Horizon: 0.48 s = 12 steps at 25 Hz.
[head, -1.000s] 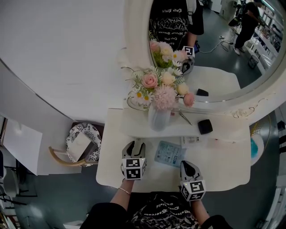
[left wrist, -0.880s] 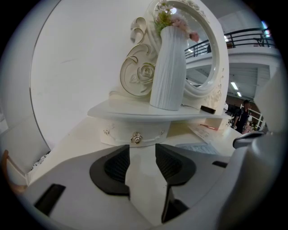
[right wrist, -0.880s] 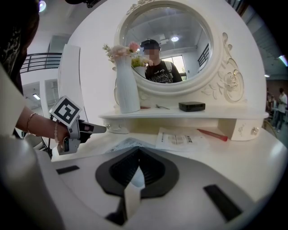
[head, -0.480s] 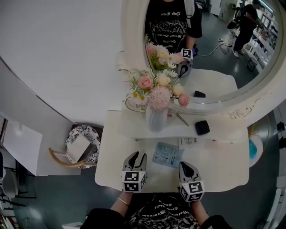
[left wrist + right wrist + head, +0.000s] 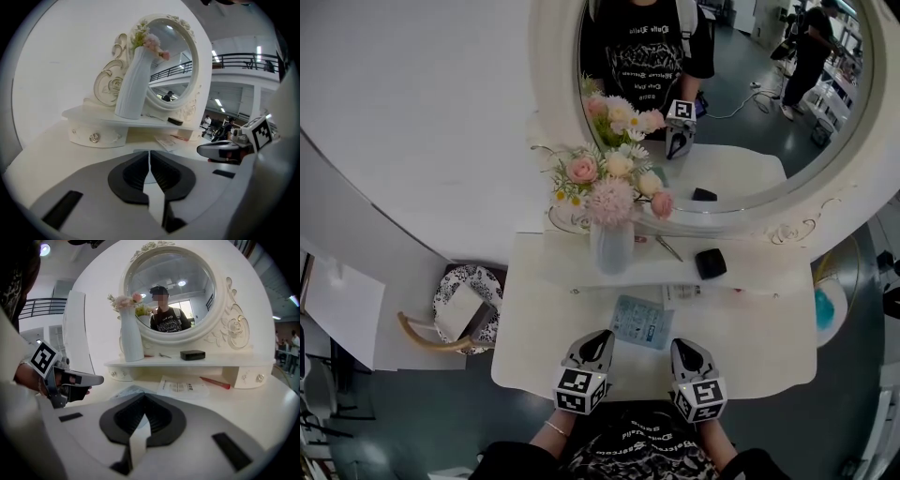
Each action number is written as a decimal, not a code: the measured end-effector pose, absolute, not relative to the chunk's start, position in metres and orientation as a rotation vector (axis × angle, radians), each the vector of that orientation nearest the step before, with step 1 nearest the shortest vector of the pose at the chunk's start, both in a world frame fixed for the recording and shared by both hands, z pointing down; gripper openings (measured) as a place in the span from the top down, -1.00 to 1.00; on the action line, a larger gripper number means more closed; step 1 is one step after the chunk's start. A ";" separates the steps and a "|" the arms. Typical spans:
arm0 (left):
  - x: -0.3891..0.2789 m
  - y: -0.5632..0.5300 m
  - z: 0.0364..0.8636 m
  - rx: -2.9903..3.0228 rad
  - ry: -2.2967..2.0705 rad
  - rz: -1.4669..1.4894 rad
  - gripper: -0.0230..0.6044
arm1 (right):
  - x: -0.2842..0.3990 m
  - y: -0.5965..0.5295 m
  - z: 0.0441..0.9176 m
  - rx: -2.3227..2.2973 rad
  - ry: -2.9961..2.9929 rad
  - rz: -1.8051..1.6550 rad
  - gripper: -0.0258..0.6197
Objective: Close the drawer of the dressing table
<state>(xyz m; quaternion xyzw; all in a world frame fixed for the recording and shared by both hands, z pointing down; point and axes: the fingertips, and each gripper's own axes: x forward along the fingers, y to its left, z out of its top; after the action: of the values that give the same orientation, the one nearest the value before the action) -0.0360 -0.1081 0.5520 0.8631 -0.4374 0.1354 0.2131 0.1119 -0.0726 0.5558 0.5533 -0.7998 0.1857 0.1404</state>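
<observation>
Both claws are parked at the near edge of the white counter [image 5: 769,342], side by side and just off the surface. The left claw [image 5: 602,337] has just snapped closed, pads together with nothing between them, and the right claw [image 5: 684,347] is closed up and empty too. Just past their tips there's a pale blue packet [image 5: 639,321] lying flat, with a white leaflet [image 5: 183,386] and a red pen [image 5: 214,382] a bit farther back and to the right. Behind that runs the raised shelf [image 5: 759,274]. The little drawer [image 5: 93,136] with the shiny knob sits tucked under the shelf's left end, and its front looks pushed in flush. On the shelf, a white ribbed vase [image 5: 611,248] of pink and cream flowers [image 5: 605,183] stands on the left, and a small black box [image 5: 710,263] is off to the right. The big oval mirror [image 5: 741,122] is at the very back.
</observation>
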 end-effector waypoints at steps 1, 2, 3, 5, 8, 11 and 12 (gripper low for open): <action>-0.031 -0.106 0.551 2.411 -1.198 0.382 0.85 | 0.113 -0.071 0.556 1.595 -2.310 0.534 0.89; -0.025 -0.102 0.549 2.425 -1.183 0.387 0.85 | 0.115 -0.069 0.556 1.592 -2.309 0.531 0.89; -0.020 -0.099 0.548 2.436 -1.171 0.391 0.85 | 0.117 -0.068 0.556 1.588 -2.307 0.528 0.89; -0.011 -0.092 0.548 2.452 -1.153 0.401 0.85 | 0.122 -0.065 0.556 1.580 -2.302 0.522 0.89; 0.002 -0.081 0.548 2.463 -1.133 0.410 0.86 | 0.129 -0.061 0.556 1.572 -2.297 0.509 0.89; 0.012 -0.075 0.550 2.450 -1.139 0.402 0.86 | 0.137 -0.058 0.554 1.560 -2.299 0.497 0.89; 0.014 -0.074 0.550 2.440 -1.149 0.394 0.86 | 0.140 -0.057 0.553 1.556 -2.302 0.493 0.89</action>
<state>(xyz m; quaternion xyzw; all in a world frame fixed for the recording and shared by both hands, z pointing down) 0.0139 -0.0742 0.5503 0.8760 -0.4124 0.1414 0.2065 0.1404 -0.0569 0.5532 0.5445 -0.8053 0.1725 0.1590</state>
